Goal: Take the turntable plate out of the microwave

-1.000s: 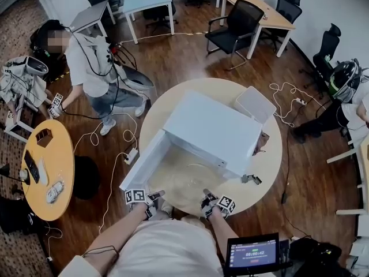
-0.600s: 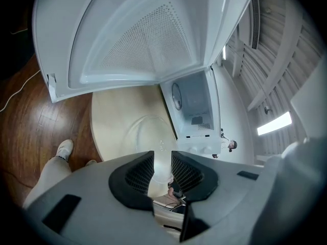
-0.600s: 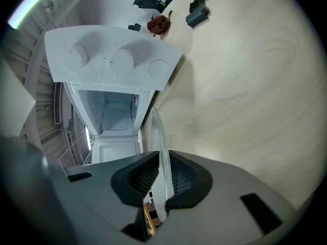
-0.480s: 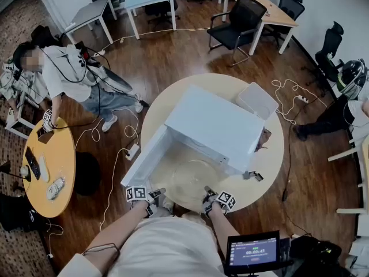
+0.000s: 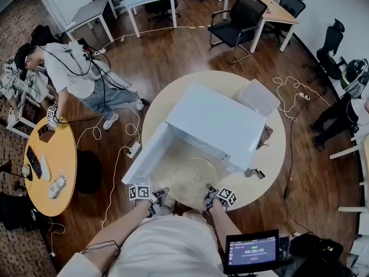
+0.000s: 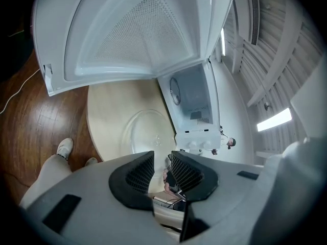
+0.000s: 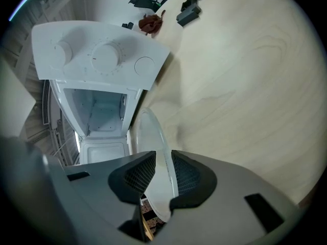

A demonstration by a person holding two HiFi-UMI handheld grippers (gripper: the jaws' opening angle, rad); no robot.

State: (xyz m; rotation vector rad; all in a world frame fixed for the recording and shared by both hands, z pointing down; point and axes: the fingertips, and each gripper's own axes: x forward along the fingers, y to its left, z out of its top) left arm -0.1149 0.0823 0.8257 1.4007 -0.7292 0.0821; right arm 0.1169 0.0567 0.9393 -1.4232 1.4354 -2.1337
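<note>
The left claw [image 6: 161,157] holds its jaws slightly apart beside the swung-out door [image 6: 143,40] with its dotted mesh. Ahead, the clear round glass plate [image 5: 190,176] lies flat on the pale wooden table [image 5: 265,166], outside the boxy white microwave [image 5: 216,126] (its dials [image 7: 104,55] show only in the right gripper view). The right claw [image 7: 163,160] has just been opening, its ribbed pads [image 7: 139,176] loose around the plate's rim.

The microwave [image 5: 216,126] stands in the middle of the round tabletop [image 5: 271,166], its door [image 5: 144,157] swung open to the left. The turntable plate [image 5: 187,178] lies on the tabletop just before the open cavity, right of the door, near the front edge. A bin [image 5: 258,98] sits behind the microwave, to the right. A small clip-like object [image 5: 253,173] lies right of the plate.
</note>
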